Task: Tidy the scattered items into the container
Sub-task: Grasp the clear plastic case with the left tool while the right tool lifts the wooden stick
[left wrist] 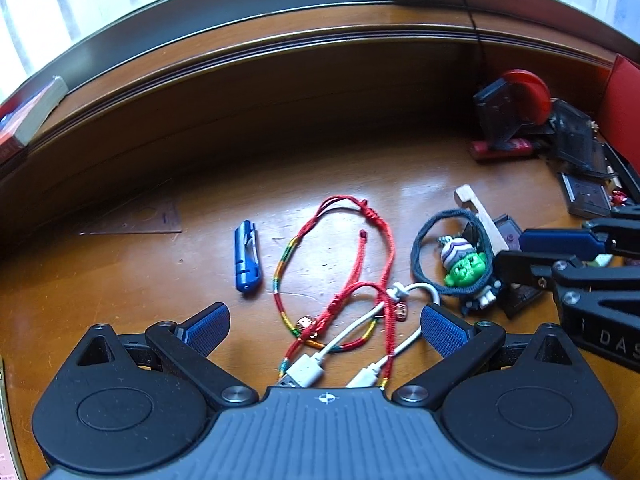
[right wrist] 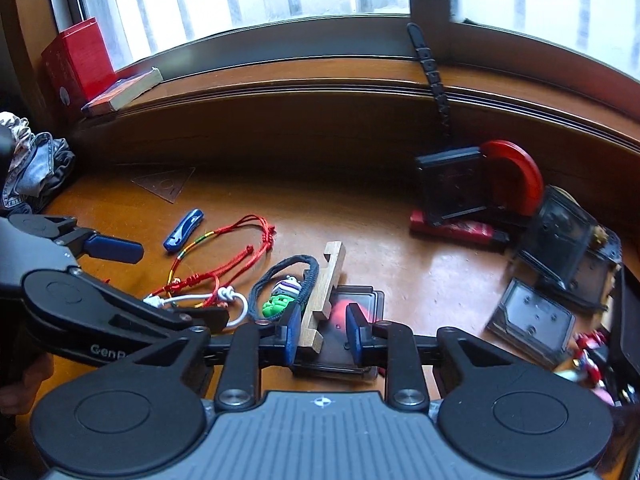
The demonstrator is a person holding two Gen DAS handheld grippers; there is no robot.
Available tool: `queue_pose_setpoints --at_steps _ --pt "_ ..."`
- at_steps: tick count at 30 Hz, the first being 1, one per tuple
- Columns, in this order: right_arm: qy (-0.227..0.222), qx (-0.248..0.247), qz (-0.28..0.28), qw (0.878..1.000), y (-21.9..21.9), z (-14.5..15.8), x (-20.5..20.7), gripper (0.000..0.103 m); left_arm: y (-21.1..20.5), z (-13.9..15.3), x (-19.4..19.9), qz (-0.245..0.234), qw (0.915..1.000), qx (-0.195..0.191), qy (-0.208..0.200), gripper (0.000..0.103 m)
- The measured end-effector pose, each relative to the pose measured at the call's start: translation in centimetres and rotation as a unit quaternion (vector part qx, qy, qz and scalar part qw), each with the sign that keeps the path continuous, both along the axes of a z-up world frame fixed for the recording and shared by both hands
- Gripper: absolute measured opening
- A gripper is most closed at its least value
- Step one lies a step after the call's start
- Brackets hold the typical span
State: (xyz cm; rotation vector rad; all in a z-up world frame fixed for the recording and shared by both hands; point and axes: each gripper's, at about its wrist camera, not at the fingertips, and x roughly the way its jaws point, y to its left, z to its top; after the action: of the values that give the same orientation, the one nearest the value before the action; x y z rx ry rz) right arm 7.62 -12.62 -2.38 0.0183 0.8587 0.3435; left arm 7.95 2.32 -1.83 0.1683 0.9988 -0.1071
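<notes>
The pale wooden notched bracket (right wrist: 325,289) lies flat on the brown wooden table (right wrist: 420,280), one end resting on a dark translucent plastic case (right wrist: 360,304), just beside the green-faced toy figure keyring on its dark braided loop (right wrist: 280,300). It looks light and rigid, with square edges that blue pads should bite well; its long flat sides offer the best hold, away from the notches. The right gripper (right wrist: 323,334) stands over its near end with its fingers narrowed: the left pad (right wrist: 294,334) sits against the wood, the right one (right wrist: 354,330) stands clear of it, so nothing is clamped.

The red braided cord bracelets with multicoloured bands (left wrist: 336,272) are limp and tangled with the white USB cable (left wrist: 360,344); lifting one strand will likely drag the rest, so a pinch at the knotted crossing seems wisest. The left gripper (left wrist: 324,328) hovers there with fingers spread wide. The small blue plastic folding clip (left wrist: 247,258) lies apart, hard and smooth. Which container is meant, I cannot tell.
</notes>
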Motion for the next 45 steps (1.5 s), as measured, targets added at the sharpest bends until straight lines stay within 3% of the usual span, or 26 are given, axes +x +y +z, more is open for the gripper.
queue_pose_setpoints --at_steps 8,11,15,22,26,28,34,41,43,45 --pt "0.003 -0.013 0.015 1.0 0.8 -0.3 1.5 0.027 0.3 0.0 -0.1 0.003 1.0 0.0 -0.003 0.103" --pt "0.002 -0.007 0.016 1.0 0.8 -0.4 1.8 0.017 0.3 0.0 -0.2 0.001 1.0 -0.002 -0.004 0.103" --pt "-0.006 -0.006 0.009 1.0 0.7 -0.1 1.4 0.016 0.3 0.1 -0.1 0.001 1.0 -0.003 -0.006 0.103" --pt "-0.037 -0.005 -0.022 0.999 -1.4 2.1 -1.5 0.016 -0.1 0.6 -0.2 -0.014 0.9997 -0.01 -0.017 0.103" --pt "-0.027 -0.022 -0.034 0.999 -2.7 2.2 -4.1 0.016 -1.0 1.0 -0.3 -0.035 0.999 -0.015 -0.023 0.103" --pt "-0.013 -0.025 -0.041 0.999 -3.4 1.8 -5.3 0.016 -1.9 1.0 -0.5 -0.068 0.9969 -0.018 -0.033 0.103" --pt "0.027 -0.015 -0.069 0.997 -4.9 0.2 -7.7 0.016 -5.0 1.1 -0.9 -0.177 0.9816 -0.025 -0.068 0.103" --pt "0.042 0.004 -0.099 0.994 -5.5 -0.5 -8.4 0.016 -8.6 1.3 -1.5 -0.301 0.9472 -0.034 -0.106 0.101" --pt "0.042 0.008 -0.104 0.994 -5.6 -0.5 -8.4 0.016 -9.0 0.8 -0.7 -0.319 0.9418 -0.038 -0.099 0.097" --pt "0.042 0.009 -0.106 0.993 -5.7 -0.5 -8.4 0.016 -9.2 0.3 0.4 -0.334 0.9373 -0.042 -0.089 0.087"
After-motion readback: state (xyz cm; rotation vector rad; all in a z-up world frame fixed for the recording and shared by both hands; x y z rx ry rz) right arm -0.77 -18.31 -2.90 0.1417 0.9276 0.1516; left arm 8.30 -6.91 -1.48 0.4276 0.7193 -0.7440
